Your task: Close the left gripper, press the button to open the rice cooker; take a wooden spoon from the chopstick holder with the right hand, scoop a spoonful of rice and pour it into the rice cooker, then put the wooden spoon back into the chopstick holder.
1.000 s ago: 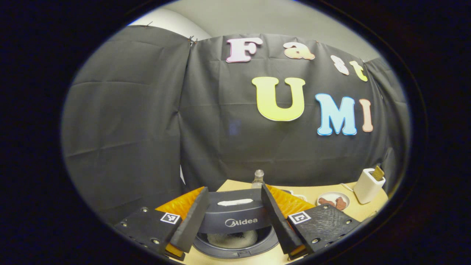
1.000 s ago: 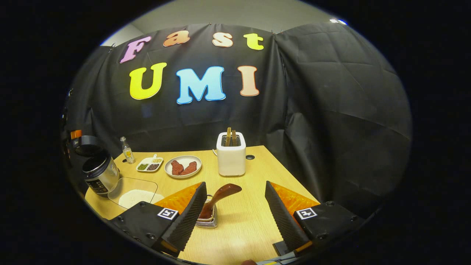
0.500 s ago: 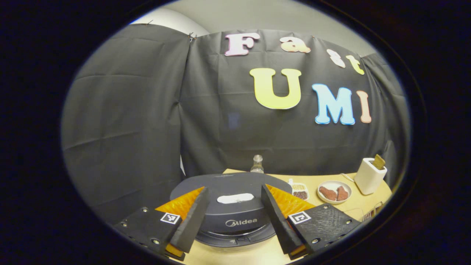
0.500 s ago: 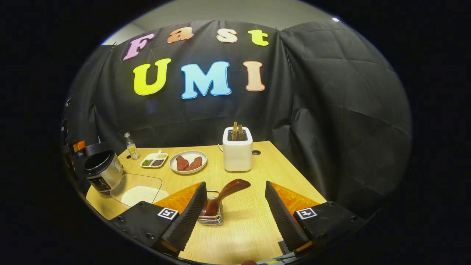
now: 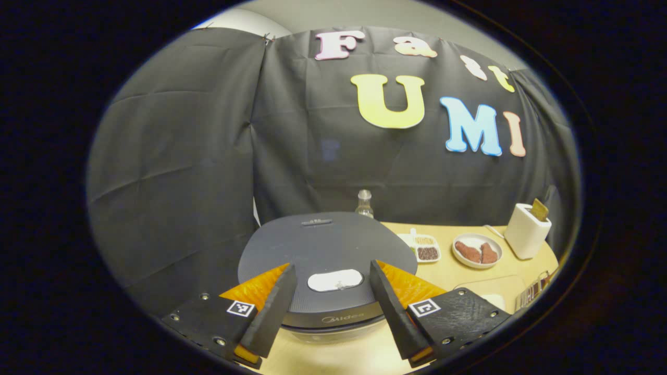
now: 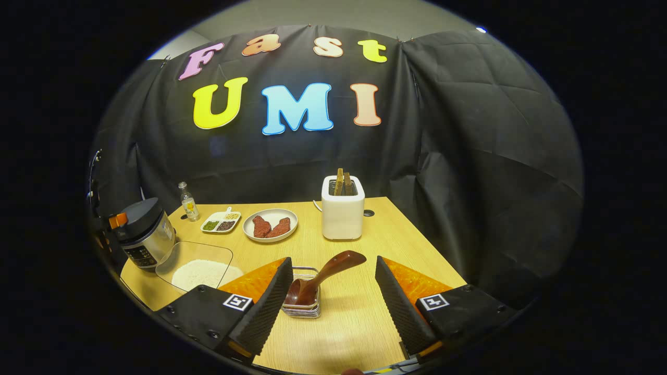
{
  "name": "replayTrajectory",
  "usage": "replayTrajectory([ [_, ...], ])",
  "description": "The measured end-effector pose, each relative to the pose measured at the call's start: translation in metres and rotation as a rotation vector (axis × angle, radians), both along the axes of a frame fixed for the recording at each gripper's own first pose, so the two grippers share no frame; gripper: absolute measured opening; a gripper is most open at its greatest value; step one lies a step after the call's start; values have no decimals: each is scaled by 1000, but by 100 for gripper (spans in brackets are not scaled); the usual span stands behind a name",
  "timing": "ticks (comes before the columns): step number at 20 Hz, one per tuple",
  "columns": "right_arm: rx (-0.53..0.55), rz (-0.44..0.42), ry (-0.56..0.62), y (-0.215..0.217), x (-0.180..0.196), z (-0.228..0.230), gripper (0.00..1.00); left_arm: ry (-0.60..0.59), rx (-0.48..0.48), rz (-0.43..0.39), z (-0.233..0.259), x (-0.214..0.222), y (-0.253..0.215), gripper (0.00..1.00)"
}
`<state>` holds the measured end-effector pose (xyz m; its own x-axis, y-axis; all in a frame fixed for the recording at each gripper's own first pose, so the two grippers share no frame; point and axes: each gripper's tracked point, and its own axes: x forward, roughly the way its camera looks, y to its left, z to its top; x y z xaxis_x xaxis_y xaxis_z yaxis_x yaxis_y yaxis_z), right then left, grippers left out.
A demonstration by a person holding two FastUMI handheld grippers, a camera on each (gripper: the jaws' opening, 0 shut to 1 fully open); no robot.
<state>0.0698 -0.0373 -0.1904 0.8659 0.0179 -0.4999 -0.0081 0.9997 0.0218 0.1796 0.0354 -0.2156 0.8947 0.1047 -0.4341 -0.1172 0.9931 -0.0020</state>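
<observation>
Hovering over the rice cooker (image 5: pixel 325 250), the left gripper (image 5: pixel 329 302) had its fingers (image 5: pixel 271 312) spread apart, empty, one on each side of the pale oval button (image 5: pixel 335 280) on the closed dark lid, with neither finger touching it. Beyond the cooker in the left gripper view stood a small bottle (image 5: pixel 365 202), a divided dish (image 5: pixel 423 248) of grains, a plate (image 5: pixel 477 250) with two reddish pieces, and a white toaster (image 5: pixel 526 230) at the far right of the desk (image 5: pixel 453 276). In the right gripper view the right gripper (image 6: pixel 333 307) was also held with its fingers wide apart and nothing between them. Between them, lower on the desk, sat the chopstick holder (image 6: pixel 303 307), a small wire-edged container, with the wooden spoon (image 6: pixel 325 276) resting in it, bowl down and handle slanting up to the right. At the left of that view the cooker (image 6: pixel 140 234) stood with its lid down, and just beside it lay a clear tray (image 6: pixel 198 260) holding white rice (image 6: pixel 200 272). The toaster (image 6: pixel 342 211) held two slices upright in its slots.
</observation>
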Motion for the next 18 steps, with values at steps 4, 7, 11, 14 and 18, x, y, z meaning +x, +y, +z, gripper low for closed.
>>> replayTrajectory([
  [4,-17,15,-2,5,0,-3,100,-40,5,9,0,1,0,93],
  [7,-18,25,15,12,0,-10,100,-43,19,5,-4,-3,-3,93],
  [11,-11,59,19,29,0,-7,100,-61,9,13,-3,-7,-2,94],
  [14,4,92,-18,41,2,7,100,-91,13,2,3,-6,-5,93],
  [18,7,126,-124,42,0,40,97,-208,31,20,66,-23,-12,88],
])
